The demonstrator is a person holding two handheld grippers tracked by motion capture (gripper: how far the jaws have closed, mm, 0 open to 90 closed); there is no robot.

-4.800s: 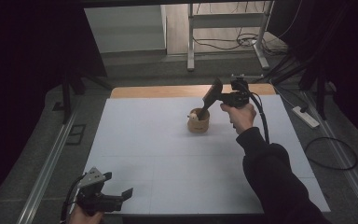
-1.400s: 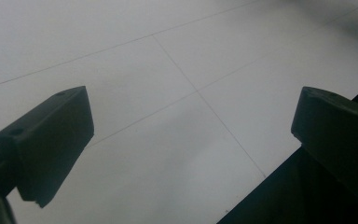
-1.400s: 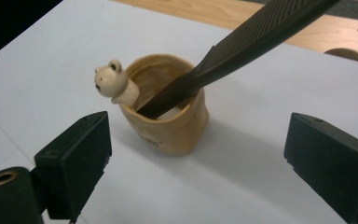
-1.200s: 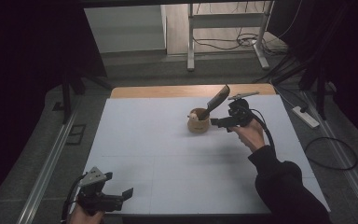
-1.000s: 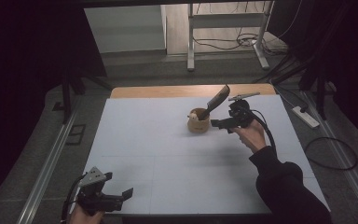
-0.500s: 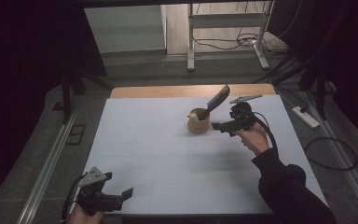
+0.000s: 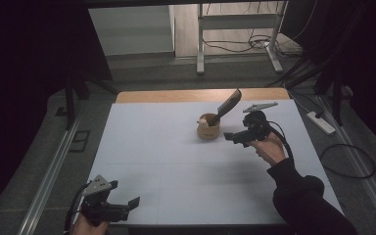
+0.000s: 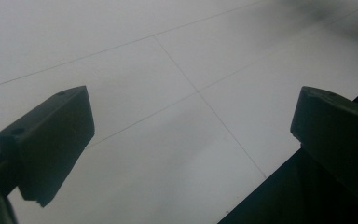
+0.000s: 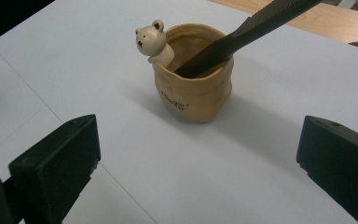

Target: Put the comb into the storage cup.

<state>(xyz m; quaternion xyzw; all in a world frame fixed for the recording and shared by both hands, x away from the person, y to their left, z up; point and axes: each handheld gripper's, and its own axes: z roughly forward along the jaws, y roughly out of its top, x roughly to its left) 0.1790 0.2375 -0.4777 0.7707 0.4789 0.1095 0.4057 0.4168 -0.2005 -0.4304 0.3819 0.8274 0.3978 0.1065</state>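
Right gripper view: the right gripper (image 9: 198, 163), jaws apart, faces a bear pot (image 9: 193, 79) holding a dark comb (image 9: 242, 35). A nudge to the leaning comb could tip the pot.

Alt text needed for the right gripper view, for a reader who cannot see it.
A tan sack-shaped cup with a small bear figure on its rim stands on a white table, holding a leaning dark comb. The right gripper is open before it.

white table (image 7: 166, 166), power strip (image 7: 318, 122), metal frame (image 7: 200, 44)
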